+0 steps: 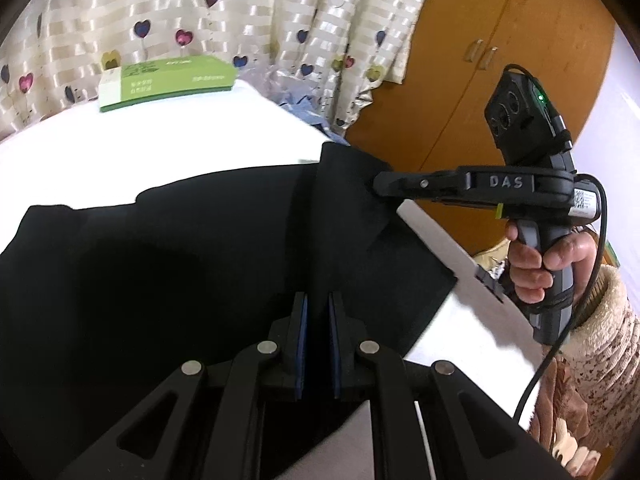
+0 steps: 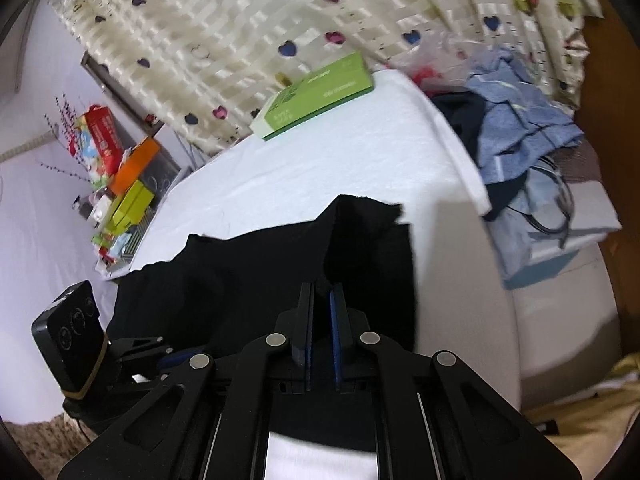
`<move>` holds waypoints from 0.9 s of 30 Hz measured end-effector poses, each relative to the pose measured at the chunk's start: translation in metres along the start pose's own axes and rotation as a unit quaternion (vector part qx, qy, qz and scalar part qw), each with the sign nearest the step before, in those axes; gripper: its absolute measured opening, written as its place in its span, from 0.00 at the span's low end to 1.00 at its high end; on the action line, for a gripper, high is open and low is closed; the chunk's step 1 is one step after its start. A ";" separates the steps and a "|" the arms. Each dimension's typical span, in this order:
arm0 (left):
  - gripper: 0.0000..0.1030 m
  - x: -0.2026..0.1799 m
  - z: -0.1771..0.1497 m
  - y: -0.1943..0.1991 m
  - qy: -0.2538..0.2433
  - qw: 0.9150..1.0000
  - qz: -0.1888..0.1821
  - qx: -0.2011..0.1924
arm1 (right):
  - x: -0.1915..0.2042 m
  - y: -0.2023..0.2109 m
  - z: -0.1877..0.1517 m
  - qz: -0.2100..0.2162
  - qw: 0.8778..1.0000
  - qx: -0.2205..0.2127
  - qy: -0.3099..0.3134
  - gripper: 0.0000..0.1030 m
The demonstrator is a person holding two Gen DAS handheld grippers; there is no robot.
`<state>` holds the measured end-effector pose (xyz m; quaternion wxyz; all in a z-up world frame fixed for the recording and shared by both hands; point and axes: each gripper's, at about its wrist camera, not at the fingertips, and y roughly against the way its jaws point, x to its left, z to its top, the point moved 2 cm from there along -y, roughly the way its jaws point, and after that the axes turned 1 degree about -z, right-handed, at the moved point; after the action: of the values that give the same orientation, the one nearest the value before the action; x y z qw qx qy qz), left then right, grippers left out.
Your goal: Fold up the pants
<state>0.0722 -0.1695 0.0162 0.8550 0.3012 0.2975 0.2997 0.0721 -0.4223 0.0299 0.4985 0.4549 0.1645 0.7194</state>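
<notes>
Black pants (image 1: 180,248) lie spread over the white-covered table (image 1: 160,148). In the left wrist view my left gripper (image 1: 318,320) is shut, with dark cloth of the pants' near edge pinched between its blue pads. Further right, my right gripper (image 1: 376,186) is shut on a raised corner of the pants, and a hand (image 1: 536,264) holds its handle. The right wrist view shows the right gripper (image 2: 322,308) shut on a lifted fold of the pants (image 2: 260,276), which peaks just beyond the fingertips. The left gripper (image 2: 168,356) sits low at the left edge, its tips mostly hidden.
A green box (image 1: 168,80) (image 2: 316,96) lies at the table's far end against a heart-patterned curtain (image 1: 240,12). Blue clothes (image 2: 520,128) are heaped off the table's right side. A wooden wardrobe (image 1: 500,60) stands to the right. Boxes (image 2: 120,168) crowd a shelf on the left.
</notes>
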 end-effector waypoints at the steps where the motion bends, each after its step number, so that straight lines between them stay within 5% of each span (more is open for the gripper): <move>1: 0.11 -0.004 0.000 0.002 -0.005 1.000 -0.003 0.000 | -0.002 0.006 -0.004 -0.008 1.000 -0.002 -0.001 0.07; 9: 0.11 -0.031 -0.012 -0.001 -0.036 0.999 -0.015 0.025 | -0.031 0.014 -0.037 -0.017 0.998 0.012 -0.061 0.07; 18: 0.12 -0.035 -0.022 0.002 -0.042 0.998 0.011 0.040 | -0.031 0.015 -0.052 -0.069 0.997 0.018 -0.040 0.08; 21: 0.22 -0.036 -0.025 0.006 -0.045 0.998 0.030 0.037 | -0.029 0.018 -0.054 -0.111 0.994 0.014 -0.021 0.08; 23: 0.41 -0.036 -0.026 0.009 -0.045 0.997 0.047 0.034 | -0.027 0.022 -0.055 -0.134 0.991 0.007 -0.011 0.08; 27: 0.45 -0.030 -0.028 0.014 -0.035 0.996 0.080 0.030 | -0.007 0.034 -0.055 -0.173 0.984 -0.021 0.038 0.09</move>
<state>0.0282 -0.1718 0.0178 0.8288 0.3595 0.2511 0.3476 0.0084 -0.4315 0.0208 0.6181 0.3817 0.2445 0.6422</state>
